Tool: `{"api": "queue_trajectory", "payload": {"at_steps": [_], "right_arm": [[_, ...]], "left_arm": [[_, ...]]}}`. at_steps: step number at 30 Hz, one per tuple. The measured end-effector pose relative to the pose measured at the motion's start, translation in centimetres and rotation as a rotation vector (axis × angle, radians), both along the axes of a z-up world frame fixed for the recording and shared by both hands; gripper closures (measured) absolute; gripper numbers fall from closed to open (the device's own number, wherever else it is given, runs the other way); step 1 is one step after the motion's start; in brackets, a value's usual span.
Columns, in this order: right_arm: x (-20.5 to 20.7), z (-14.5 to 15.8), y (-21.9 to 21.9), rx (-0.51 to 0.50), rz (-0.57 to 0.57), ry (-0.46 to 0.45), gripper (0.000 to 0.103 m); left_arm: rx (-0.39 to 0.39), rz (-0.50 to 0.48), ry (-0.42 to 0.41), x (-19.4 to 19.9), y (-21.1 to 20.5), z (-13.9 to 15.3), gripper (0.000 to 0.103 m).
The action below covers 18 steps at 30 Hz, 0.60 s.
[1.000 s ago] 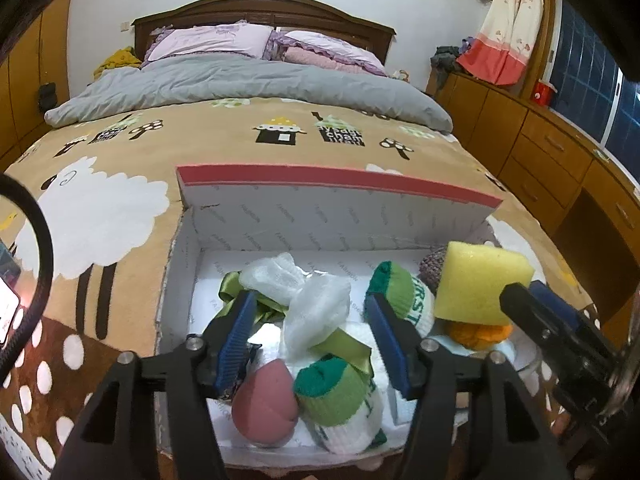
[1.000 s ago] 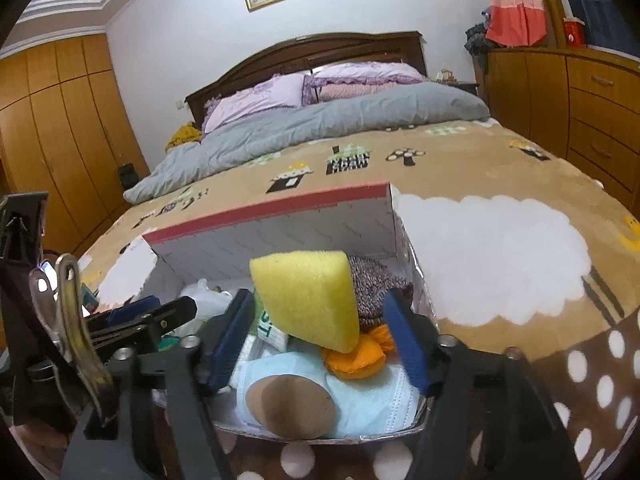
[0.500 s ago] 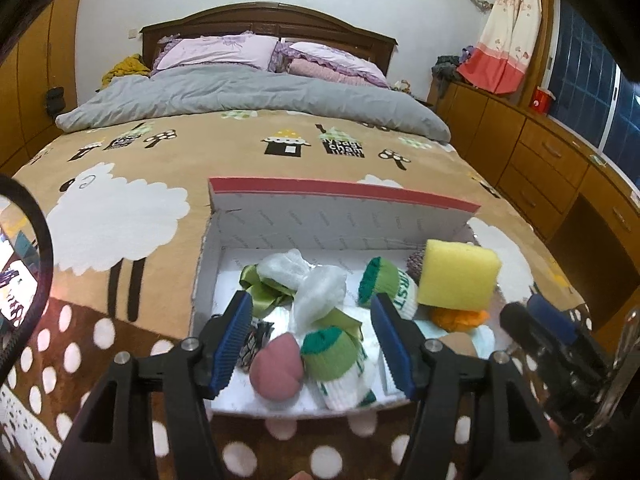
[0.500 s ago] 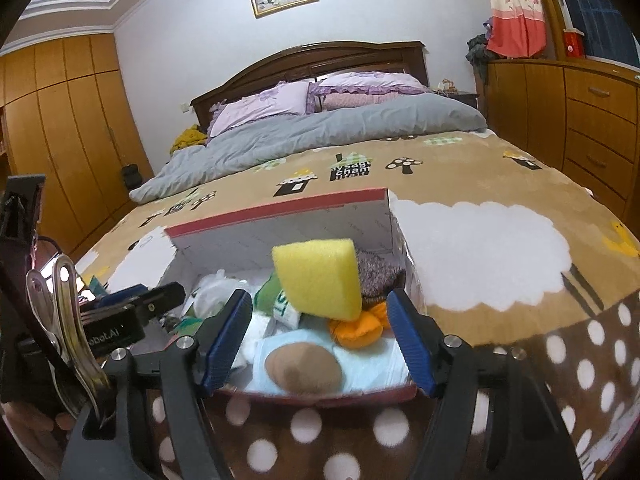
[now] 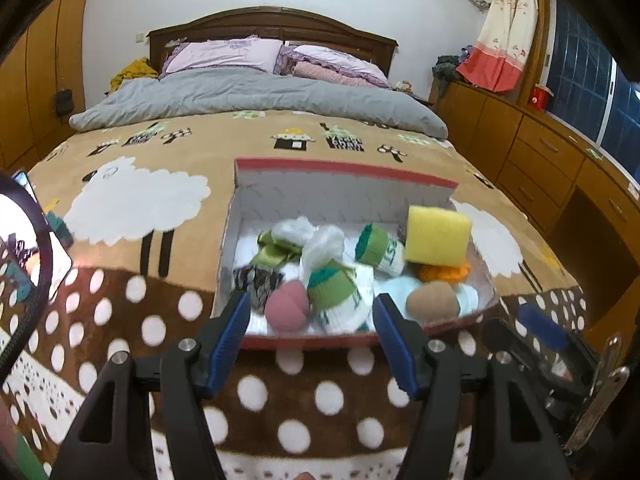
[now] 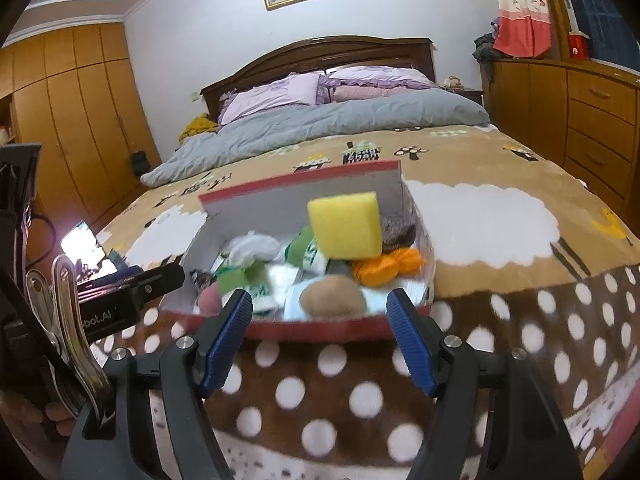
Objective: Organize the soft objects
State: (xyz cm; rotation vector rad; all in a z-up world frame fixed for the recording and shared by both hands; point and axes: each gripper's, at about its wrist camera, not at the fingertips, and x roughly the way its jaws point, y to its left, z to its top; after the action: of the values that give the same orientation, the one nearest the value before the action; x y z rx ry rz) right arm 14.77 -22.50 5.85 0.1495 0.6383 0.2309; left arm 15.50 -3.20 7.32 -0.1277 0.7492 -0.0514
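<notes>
A red-rimmed cardboard box [image 5: 344,176] [image 6: 304,330] sits on the bed's blanket. It holds soft things: a yellow sponge [image 5: 437,236] [image 6: 345,226], rolled green-and-white socks [image 5: 340,292], a pink puff [image 5: 287,312], a tan puff [image 5: 432,303] [image 6: 332,296], an orange cloth [image 6: 386,266] and white plastic bags [image 5: 316,240]. My left gripper [image 5: 312,340] is open and empty, in front of the box's near edge. My right gripper [image 6: 320,336] is open and empty, also just short of the box.
The brown dotted sheep blanket [image 5: 132,204] covers the bed, with a grey duvet [image 5: 248,96] and pillows at the head. A lit phone [image 6: 82,246] lies left of the box. Wooden drawers [image 5: 552,160] run along the right, wardrobes along the left.
Both grippers have pulled back from over the box toward the foot of the bed. The box and its contents now lie farther ahead. Both jaws stayed open.
</notes>
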Motion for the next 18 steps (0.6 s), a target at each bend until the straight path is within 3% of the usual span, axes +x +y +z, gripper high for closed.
{"api": "queue_trajectory", "payload": {"at_steps": [7,11,18], "right_arm": [[-2.1,-1.7,0.7,-0.033,0.005,0.043,0.031],[-3.3,-2.4,0.8,-0.061,-0.017,0.037,0.031],[-3.8,-3.7,0.6,-0.082,-0.055,0.044,0.031]], "left_arm": [[-0.007,0.021,0.039,-2.5,0.3,-2.0,0.036],[0.028,0.020,0.048,-3.5,-0.5,-3.5,0.036],[0.021,0.027,0.064,-3.7,-1.1,-5.3,0.036]]}}
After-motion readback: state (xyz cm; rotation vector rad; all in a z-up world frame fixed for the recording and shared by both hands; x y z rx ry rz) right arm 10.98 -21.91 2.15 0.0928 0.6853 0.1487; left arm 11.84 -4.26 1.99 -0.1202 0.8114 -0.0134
